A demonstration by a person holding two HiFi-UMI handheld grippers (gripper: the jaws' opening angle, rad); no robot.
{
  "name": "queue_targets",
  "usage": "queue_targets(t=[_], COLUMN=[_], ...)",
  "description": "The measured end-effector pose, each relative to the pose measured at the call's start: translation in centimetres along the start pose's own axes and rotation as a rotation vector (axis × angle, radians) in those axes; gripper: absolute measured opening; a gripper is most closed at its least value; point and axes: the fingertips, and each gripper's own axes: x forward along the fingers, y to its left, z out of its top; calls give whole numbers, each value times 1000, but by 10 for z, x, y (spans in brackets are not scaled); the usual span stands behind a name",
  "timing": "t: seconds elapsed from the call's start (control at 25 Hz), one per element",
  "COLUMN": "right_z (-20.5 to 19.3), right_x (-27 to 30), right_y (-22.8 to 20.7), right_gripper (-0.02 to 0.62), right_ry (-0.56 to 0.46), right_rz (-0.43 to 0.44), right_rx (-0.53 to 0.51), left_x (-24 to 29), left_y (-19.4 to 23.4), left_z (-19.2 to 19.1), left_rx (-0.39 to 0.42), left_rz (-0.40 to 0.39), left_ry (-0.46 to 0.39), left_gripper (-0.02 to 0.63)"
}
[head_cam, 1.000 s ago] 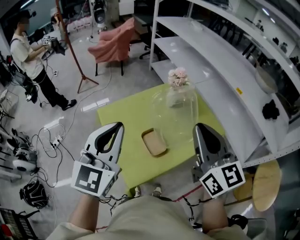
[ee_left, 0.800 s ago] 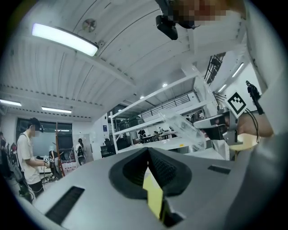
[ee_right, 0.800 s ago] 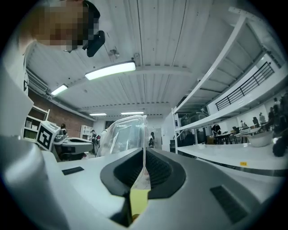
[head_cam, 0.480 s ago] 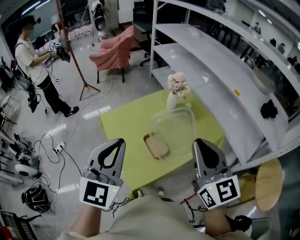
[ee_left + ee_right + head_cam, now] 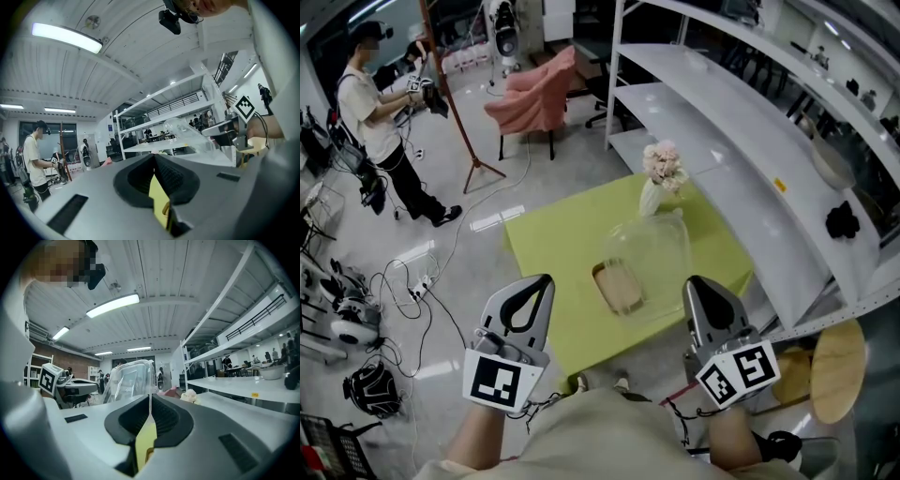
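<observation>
1. Grey left gripper (image 5: 536,281), lower left of frame: jaws clenched together with nothing between them. Only the yellow-green worktop (image 5: 548,239) shows through the slit.
2. Right gripper (image 5: 701,283), lower right: jaws clamped on the thin rim of a clear cover (image 5: 649,261). Its own view shows that edge standing straight up out of the pinch.
3. The cover hangs mid-frame over a wooden tray (image 5: 617,289) on the worktop; contact with the tray cannot be told.
4. Judgement: the rim is thin and slick and pinched on one side only. It wants a firm pinch, a level wrist and slow moves so it does not swing. The idle left gripper is near enough to steady the opposite rim.
5. Beyond: a vase of flowers (image 5: 659,183) just behind the cover needs room. White shelves (image 5: 741,159) at right; a person (image 5: 375,112) at upper left, well apart.
</observation>
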Motion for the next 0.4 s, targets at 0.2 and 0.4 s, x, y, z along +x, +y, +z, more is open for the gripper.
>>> queue_targets(t=[0.2,0.4], right_z=[3,-1], right_x=[2,5], right_y=[3,0], right_gripper=[23,23], right_ry=[-3,1], right_rz=[2,-10], right_rx=[-10,-33], left_x=[-1,2], left_y=[1,2], left_z=[-1,-5], left_rx=[-2,21], left_rz=[-4,0], left_ry=[0,6], left_gripper=[6,6])
